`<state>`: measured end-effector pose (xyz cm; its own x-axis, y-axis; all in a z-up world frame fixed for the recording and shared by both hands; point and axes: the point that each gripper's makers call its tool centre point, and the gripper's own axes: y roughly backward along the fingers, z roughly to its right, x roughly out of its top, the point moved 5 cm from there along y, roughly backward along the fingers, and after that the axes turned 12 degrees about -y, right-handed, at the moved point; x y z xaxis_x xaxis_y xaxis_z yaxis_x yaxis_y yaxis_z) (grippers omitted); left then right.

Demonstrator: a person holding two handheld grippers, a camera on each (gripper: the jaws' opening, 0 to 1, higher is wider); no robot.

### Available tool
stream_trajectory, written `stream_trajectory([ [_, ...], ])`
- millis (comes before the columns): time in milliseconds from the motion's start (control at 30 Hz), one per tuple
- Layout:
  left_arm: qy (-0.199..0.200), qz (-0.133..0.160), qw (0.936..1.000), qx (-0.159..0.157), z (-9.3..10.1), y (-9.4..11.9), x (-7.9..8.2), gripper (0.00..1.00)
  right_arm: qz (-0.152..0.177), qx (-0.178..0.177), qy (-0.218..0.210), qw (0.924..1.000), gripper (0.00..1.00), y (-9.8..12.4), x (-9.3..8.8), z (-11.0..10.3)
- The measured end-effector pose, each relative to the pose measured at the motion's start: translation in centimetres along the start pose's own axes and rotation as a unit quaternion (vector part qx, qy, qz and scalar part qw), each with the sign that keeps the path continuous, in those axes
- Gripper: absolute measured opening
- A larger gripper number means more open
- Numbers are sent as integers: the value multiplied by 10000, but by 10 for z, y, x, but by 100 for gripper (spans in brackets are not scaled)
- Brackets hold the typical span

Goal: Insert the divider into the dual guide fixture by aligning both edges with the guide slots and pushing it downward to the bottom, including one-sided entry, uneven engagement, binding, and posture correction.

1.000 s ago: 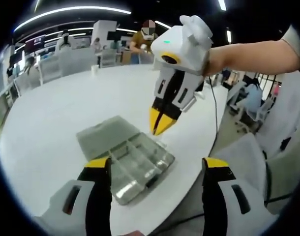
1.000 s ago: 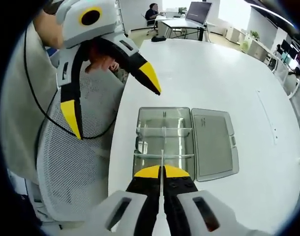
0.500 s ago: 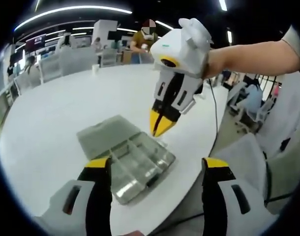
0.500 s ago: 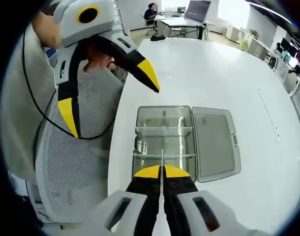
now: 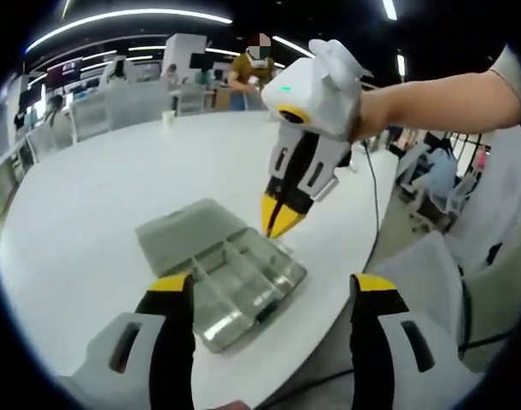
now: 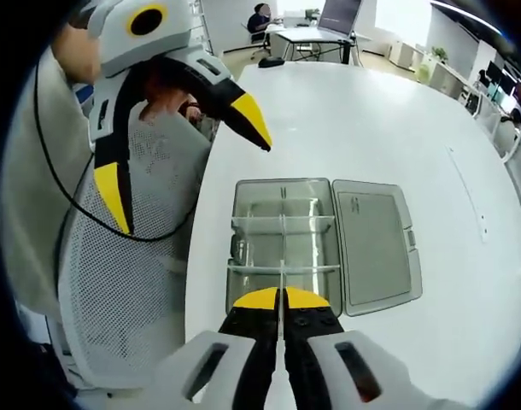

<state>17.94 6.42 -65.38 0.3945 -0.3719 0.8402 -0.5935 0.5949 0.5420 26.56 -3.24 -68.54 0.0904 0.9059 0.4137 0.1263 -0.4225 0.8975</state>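
From my right gripper view, my right gripper (image 6: pixel 280 299) has its fingers pressed together on a thin clear divider (image 6: pixel 282 278), which stands on edge between the yellow tips and points out over the clear plastic compartment box (image 6: pixel 282 248). The box sits open on the white surface (image 6: pixel 371 128), near the edge, with its hinged lid (image 6: pixel 376 243) laid flat beside the tray. Inside the tray I can see cross partitions already standing. Whether the divider's edge touches the box I cannot tell from here.

In my left gripper view the right gripper (image 5: pixel 282 224) hangs tips-down just above the near corner of the box (image 5: pixel 226 273), a person's hand (image 5: pixel 363 107) gripping its white body. My left gripper (image 5: pixel 273 295) has its fingers spread wide with nothing between them; in the right gripper view it sits off the surface edge, over a mesh chair back (image 6: pixel 132 282).
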Motion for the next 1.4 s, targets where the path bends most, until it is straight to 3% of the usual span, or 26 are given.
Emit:
stream_trajectory([
  [767, 9, 27, 10000, -5, 0, 1, 1, 73, -179, -44, 85, 9998, 0, -4, 4, -1],
  [1400, 13, 42, 10000, -9, 0, 1, 1, 72, -338, -9, -142, 9993, 0, -5, 3, 1],
])
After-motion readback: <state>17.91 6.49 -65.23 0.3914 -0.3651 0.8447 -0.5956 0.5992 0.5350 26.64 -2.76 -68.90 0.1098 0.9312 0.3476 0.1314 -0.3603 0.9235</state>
